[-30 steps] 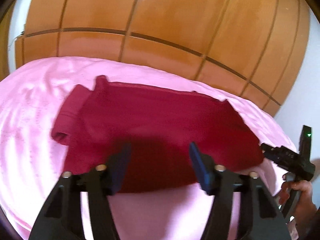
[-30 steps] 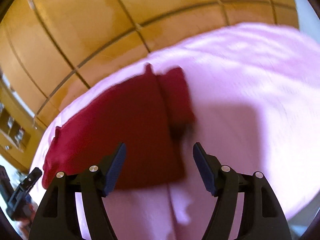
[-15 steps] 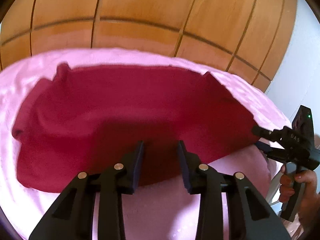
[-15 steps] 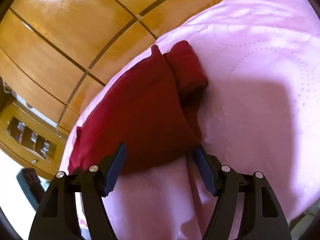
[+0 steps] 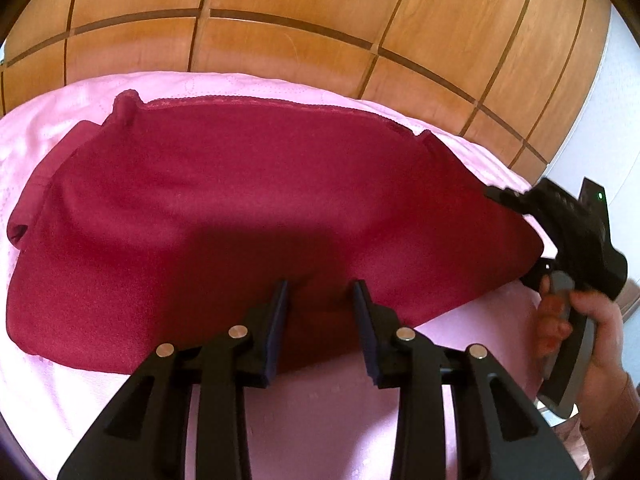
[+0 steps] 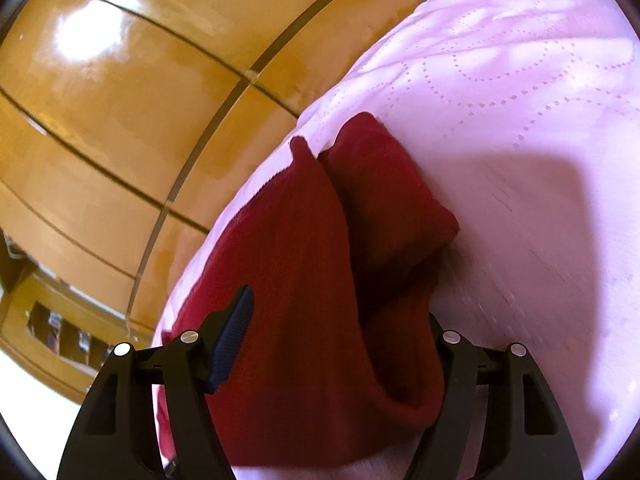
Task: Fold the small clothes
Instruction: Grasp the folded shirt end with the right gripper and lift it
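A dark red garment [image 5: 240, 216] lies spread on a pink quilted bedspread [image 5: 328, 420]. My left gripper [image 5: 320, 300] is open, its fingers standing over the garment's near hem. In the left wrist view the right gripper [image 5: 560, 232] sits at the garment's right corner, held by a hand. In the right wrist view my right gripper [image 6: 340, 340] is open, with the garment [image 6: 304, 280] lying between its fingers; the right finger is partly hidden behind the cloth. A folded sleeve [image 6: 392, 200] lies on the right side.
A wooden panelled wall [image 5: 320, 20] stands behind the bed. A wooden shelf unit [image 6: 48, 320] shows at the left in the right wrist view. Bare pink bedspread [image 6: 540, 160] stretches to the right of the garment.
Both grippers have moved forward onto the garment. The left gripper's jaws narrowed, then widened a little. The right gripper now straddles the garment's edge.
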